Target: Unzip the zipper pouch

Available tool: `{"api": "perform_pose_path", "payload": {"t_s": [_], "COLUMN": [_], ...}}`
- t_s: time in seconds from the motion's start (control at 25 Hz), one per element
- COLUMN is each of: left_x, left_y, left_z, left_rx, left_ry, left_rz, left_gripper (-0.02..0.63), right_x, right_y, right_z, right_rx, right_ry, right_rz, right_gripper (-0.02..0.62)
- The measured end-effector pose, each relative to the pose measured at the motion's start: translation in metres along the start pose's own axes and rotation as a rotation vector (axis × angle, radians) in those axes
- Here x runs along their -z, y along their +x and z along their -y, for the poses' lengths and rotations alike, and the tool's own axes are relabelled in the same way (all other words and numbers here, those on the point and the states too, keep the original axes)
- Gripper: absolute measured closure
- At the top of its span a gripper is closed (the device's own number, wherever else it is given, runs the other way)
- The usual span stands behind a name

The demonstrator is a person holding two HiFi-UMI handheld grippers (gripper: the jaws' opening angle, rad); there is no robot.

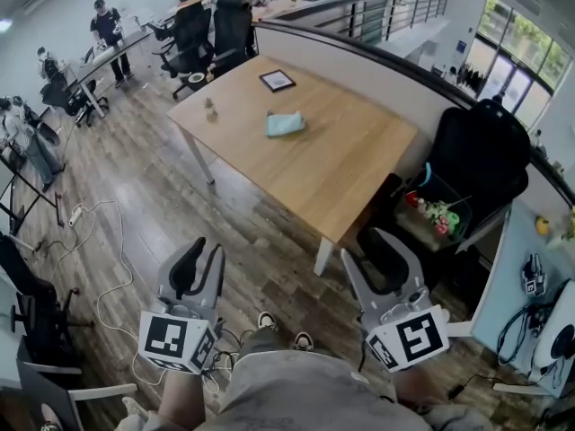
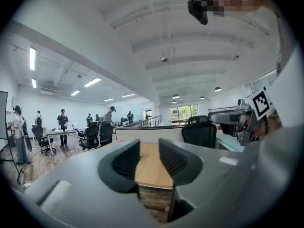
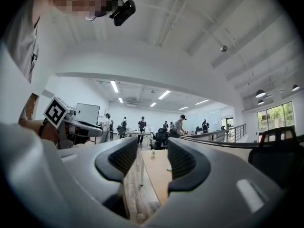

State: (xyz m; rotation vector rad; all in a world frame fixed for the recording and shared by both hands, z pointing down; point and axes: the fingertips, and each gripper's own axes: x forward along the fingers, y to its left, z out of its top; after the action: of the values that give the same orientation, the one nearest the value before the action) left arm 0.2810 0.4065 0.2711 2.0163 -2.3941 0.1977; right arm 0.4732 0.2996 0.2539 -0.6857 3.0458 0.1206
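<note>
The zipper pouch [image 1: 286, 124] is a flat teal bag lying near the middle of the wooden table [image 1: 350, 164], far ahead of both grippers. My left gripper [image 1: 201, 260] is held low over the floor, well short of the table, with a gap between its jaws and nothing in them. My right gripper [image 1: 381, 257] hangs near the table's front corner, jaws spread wider and also empty. In the left gripper view the left gripper [image 2: 149, 158] frames the tabletop [image 2: 152, 170]. In the right gripper view the right gripper [image 3: 152, 158] looks along the table's edge.
A framed picture [image 1: 277, 81] and a small figure [image 1: 210, 106] also sit on the table. A black bag on a chair [image 1: 476, 160] and a basket of items [image 1: 437, 212] stand at the right. Cables [image 1: 99, 241] trail on the floor at left. Office chairs [image 1: 211, 34] and people are beyond.
</note>
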Motion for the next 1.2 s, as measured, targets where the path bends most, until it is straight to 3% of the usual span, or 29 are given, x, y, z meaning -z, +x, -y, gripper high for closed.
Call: {"api": "perform_pose_path", "payload": {"t_s": [0.04, 0.2, 0.64, 1.2], "left_x": [0.0, 0.0, 0.014, 0.026], "left_y": [0.001, 0.007, 0.043, 0.134], "left_z": [-0.005, -0.013, -0.055, -0.191], "left_rx": [-0.011, -0.037, -0.045, -0.003], "left_ry": [0.0, 0.008, -0.012, -0.022], "left_rz": [-0.004, 0.001, -0.005, -0.044], "left_gripper": [0.438, 0.39, 0.39, 0.39], "right_x": [-0.001, 0.003, 0.025, 0.039], "right_y": [0.0, 0.008, 0.072, 0.234], "right_z": [0.004, 0.006, 0.006, -0.004], "right_rx": [0.009, 0.001, -0.047, -0.03], "right_ry": [0.005, 0.002, -0.022, -0.022], "right_rz": [0.009, 0.009, -0.054, -0.13], "right_gripper": [0.393, 0.39, 0.39, 0.391]}}
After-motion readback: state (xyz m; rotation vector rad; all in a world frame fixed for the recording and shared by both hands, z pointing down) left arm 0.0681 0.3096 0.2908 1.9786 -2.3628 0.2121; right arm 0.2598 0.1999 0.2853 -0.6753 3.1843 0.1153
